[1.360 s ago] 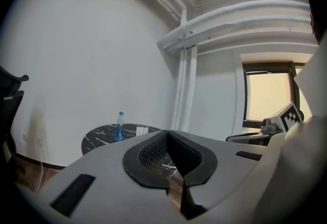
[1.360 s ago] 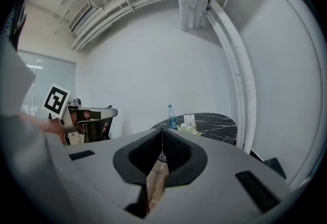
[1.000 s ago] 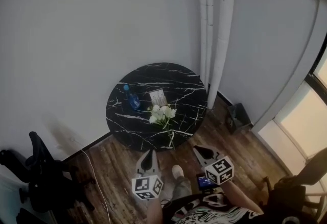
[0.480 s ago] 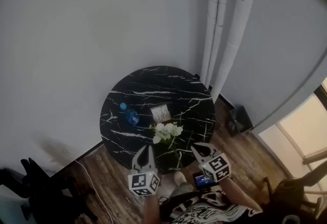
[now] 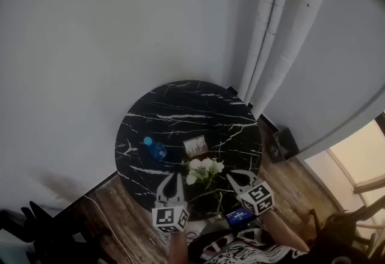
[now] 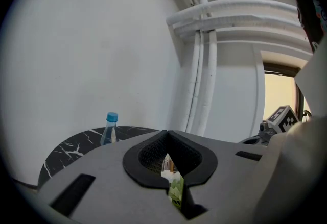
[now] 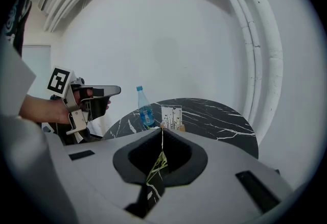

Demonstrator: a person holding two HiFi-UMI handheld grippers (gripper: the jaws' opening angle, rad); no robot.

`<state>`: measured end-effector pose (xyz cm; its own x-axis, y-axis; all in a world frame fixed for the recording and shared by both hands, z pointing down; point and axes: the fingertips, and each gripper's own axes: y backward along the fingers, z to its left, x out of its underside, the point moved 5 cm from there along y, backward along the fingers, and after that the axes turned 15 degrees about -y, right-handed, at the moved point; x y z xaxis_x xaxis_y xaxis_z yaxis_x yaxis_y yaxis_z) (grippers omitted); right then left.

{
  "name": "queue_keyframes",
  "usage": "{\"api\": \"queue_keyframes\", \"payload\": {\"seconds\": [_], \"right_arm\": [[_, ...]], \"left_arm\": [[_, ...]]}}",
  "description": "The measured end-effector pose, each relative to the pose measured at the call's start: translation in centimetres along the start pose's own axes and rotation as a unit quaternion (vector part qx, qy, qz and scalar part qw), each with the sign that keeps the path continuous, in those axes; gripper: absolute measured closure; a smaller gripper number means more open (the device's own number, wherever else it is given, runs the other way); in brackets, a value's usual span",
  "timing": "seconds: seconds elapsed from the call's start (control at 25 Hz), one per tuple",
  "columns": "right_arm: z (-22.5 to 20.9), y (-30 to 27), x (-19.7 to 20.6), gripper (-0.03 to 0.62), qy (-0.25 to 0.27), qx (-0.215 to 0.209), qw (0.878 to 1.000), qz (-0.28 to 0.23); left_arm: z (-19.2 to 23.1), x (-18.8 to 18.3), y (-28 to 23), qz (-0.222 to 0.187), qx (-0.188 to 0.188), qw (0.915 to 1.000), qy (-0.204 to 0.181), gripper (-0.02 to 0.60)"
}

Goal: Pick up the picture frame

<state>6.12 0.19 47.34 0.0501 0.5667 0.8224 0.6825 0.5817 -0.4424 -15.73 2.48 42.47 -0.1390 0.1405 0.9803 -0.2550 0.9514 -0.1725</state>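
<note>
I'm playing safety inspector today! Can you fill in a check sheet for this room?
Surface: round black marble table, white veins.
Job's things: picture frame standing upright near the middle, untouched.
Clutter: blue-capped water bottle; white flowers.
Grippers: left gripper and right gripper both shut, empty, over the table's near edge.
Cables: thin cable on the wooden floor.
Surroundings: white wall, white pipes, dark box by the wall.

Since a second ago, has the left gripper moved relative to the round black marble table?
Yes. The left gripper advanced toward the round black marble table: earlier short of its near rim, it now overlaps that rim.
</note>
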Motion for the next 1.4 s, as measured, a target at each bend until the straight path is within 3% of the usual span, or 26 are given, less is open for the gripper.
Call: {"api": "queue_keyframes", "payload": {"seconds": [0.48, 0.92, 1.16, 1.4], "right_arm": [[-0.8, 0.6, -0.5, 0.576, -0.011, 0.043, 0.999, -0.029], [-1.4, -0.7, -1.4, 0.576, -0.016, 0.031, 0.999, -0.036], [-2.8, -2.1, -2.0, 0.576, -0.004, 0.038, 0.998, -0.047], [-5.2, -4.6, -1.3, 0.576, -0.009, 0.032, 0.999, -0.018]], "left_arm": [[0.3, 0.7, -1.3, -0.001, 0.014, 0.9998, 0.013, 0.568], [0.6, 2.3, -2.1, 0.026, 0.004, 0.9995, 0.018, 0.568], [0.5, 3.3, -3.7, 0.054, 0.005, 0.9980, -0.034, 0.568], [0.5, 5.6, -6.6, 0.083, 0.021, 0.9957, -0.035, 0.566]]}}
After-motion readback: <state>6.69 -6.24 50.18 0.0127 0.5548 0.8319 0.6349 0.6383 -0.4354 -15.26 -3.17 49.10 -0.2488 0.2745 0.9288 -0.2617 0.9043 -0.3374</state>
